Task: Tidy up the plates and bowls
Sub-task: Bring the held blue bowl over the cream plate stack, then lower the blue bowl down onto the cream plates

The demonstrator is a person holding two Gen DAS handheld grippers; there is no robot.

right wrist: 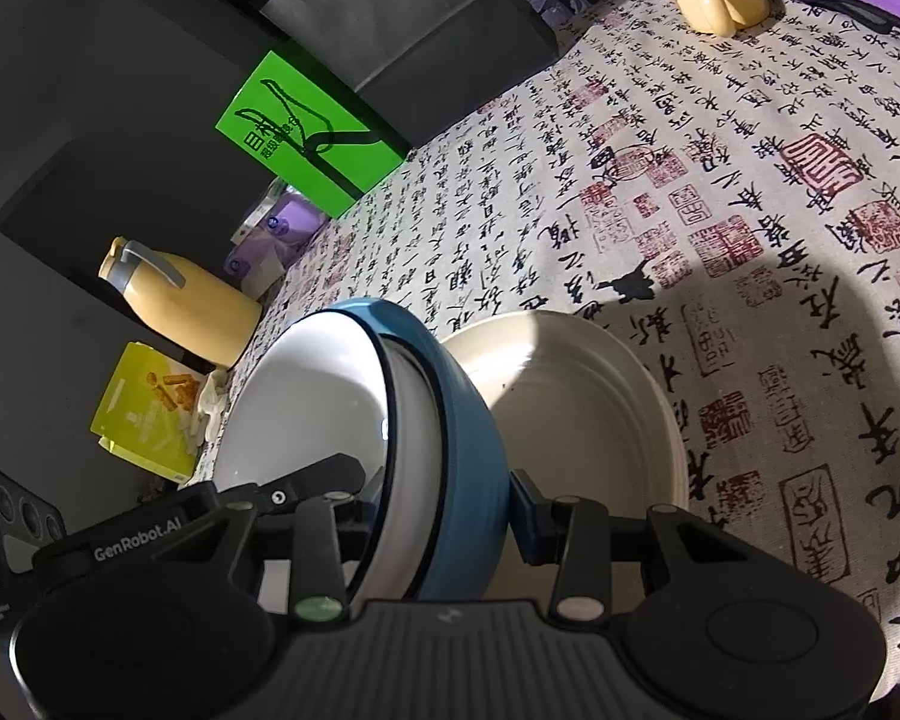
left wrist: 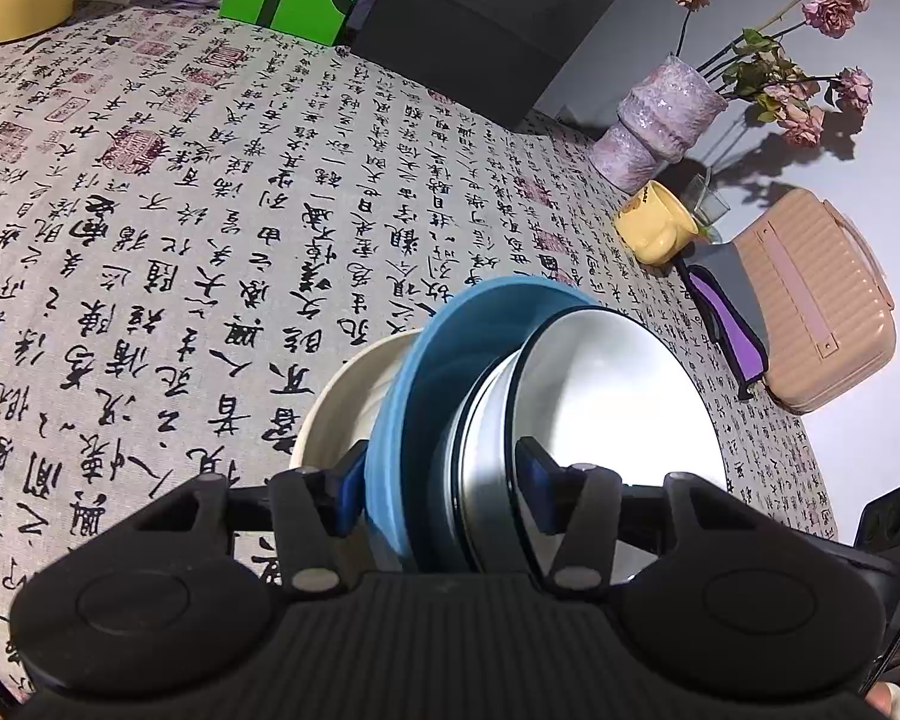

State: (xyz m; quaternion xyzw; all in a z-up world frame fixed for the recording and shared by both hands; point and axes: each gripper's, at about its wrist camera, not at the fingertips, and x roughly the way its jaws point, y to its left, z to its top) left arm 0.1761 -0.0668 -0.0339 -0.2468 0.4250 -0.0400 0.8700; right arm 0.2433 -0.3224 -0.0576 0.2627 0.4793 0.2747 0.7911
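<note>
A blue bowl [left wrist: 414,372] with a dark-rimmed white bowl [left wrist: 606,396] nested in it fills the middle of the left wrist view. My left gripper [left wrist: 444,492] is shut on the rims of this stack, one pad outside the blue wall and one inside the white bowl. In the right wrist view the blue bowl [right wrist: 450,420] and the white bowl [right wrist: 306,408] sit between the jaws of my right gripper [right wrist: 432,516], which is shut on them from the opposite side. A cream dish [right wrist: 600,420] lies on the tablecloth right behind the stack; whether they touch I cannot tell.
A yellow mug [left wrist: 654,228], a purple vase with dried roses [left wrist: 660,120], a beige case [left wrist: 822,306] and a purple pouch [left wrist: 732,324] stand at the far right. A green box [right wrist: 306,132], a yellow jug [right wrist: 186,312] and a snack box [right wrist: 144,414] line the left.
</note>
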